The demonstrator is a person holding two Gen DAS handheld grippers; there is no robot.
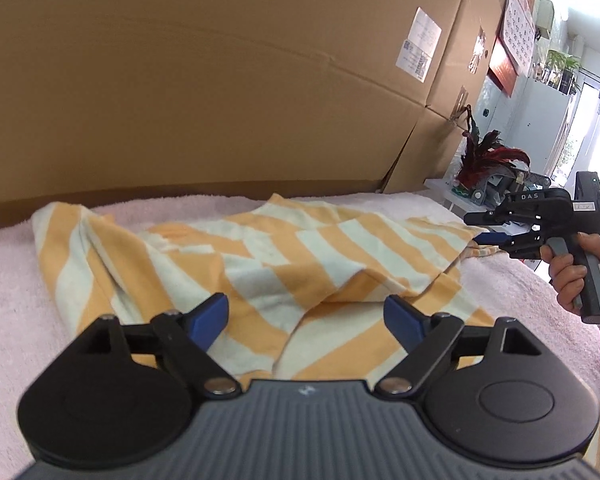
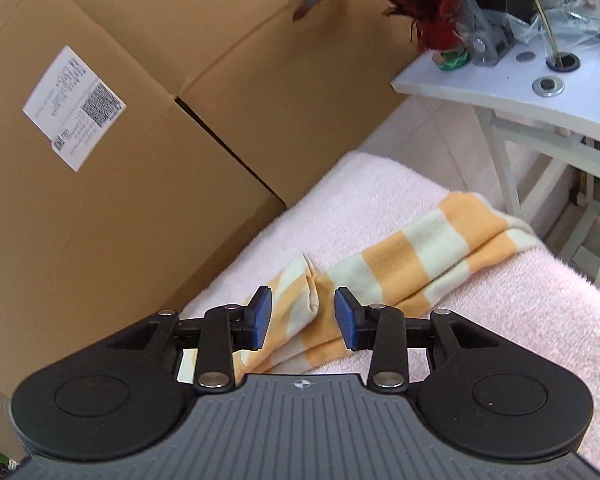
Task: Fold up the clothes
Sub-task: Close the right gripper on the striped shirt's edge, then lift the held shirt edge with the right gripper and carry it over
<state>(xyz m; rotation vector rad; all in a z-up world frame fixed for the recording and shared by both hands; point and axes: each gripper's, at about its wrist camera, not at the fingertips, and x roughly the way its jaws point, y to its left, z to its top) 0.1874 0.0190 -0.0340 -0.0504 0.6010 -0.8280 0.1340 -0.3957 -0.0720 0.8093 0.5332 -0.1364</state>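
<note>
On the pink towel [image 1: 4, 264] the striped garment [image 1: 260, 256] looks limp and light, best pinched at a hem; left gripper [image 1: 306, 314] spread wide, right gripper [image 2: 302, 312] half-spread, neither pinching cloth.

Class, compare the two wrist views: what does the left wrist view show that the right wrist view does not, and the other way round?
Only the left wrist view: the striped garment's wide crumpled body, the right hand-held gripper from outside, the hand holding it, a wall calendar.
Only the right wrist view: the white table's top and legs, and the garment's narrow end.
Both: the garment, pink towel, cardboard boxes, red feathers.
</note>
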